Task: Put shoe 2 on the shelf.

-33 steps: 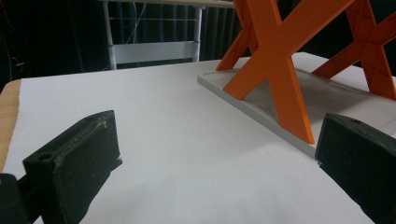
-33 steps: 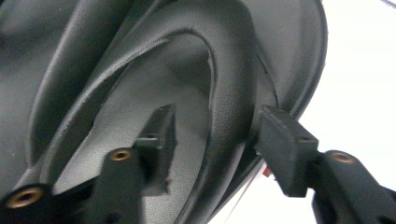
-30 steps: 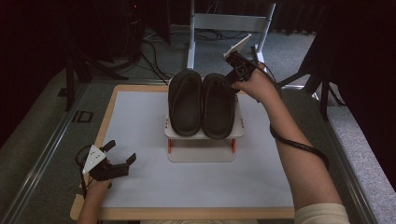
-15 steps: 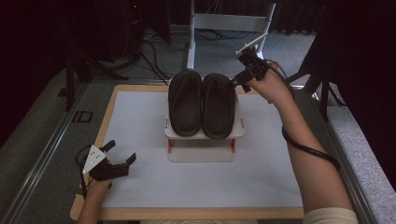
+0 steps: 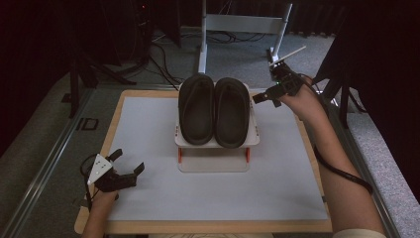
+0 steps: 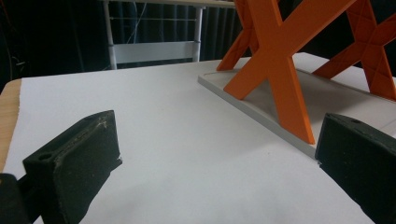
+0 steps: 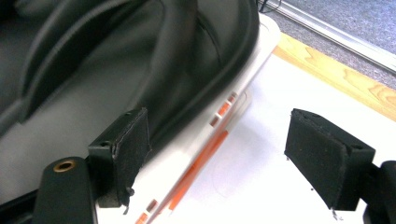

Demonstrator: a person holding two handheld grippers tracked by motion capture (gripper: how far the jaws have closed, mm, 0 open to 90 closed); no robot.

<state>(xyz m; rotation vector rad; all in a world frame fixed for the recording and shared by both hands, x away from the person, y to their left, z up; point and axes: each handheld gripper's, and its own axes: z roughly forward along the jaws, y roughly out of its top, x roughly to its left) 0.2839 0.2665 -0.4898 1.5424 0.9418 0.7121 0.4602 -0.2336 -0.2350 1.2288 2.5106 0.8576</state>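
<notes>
Two black slippers, the left slipper (image 5: 196, 109) and the right slipper (image 5: 231, 111), lie side by side on a white rack (image 5: 213, 162) with orange legs (image 6: 280, 70). My right gripper (image 5: 259, 97) hovers just right of the right slipper's far end and points at it. Its jaws have just been opening and stand open with nothing between them. In the right gripper view, my right gripper (image 7: 224, 144) has the slipper's edge (image 7: 140, 60) beyond its left pad. At the front left, my left gripper (image 5: 130, 161) rests open on the mat; between its jaws (image 6: 219, 140) lies bare mat.
A white mat (image 5: 277, 188) covers the wooden table (image 5: 198, 227). A white metal stand (image 5: 242, 24) and cables sit on the floor behind the table. A cable runs along the person's right forearm (image 5: 341, 168).
The right gripper has drawn back to the right, away from the right slipper's far end, with its jaws wider. The left gripper has not moved.
</notes>
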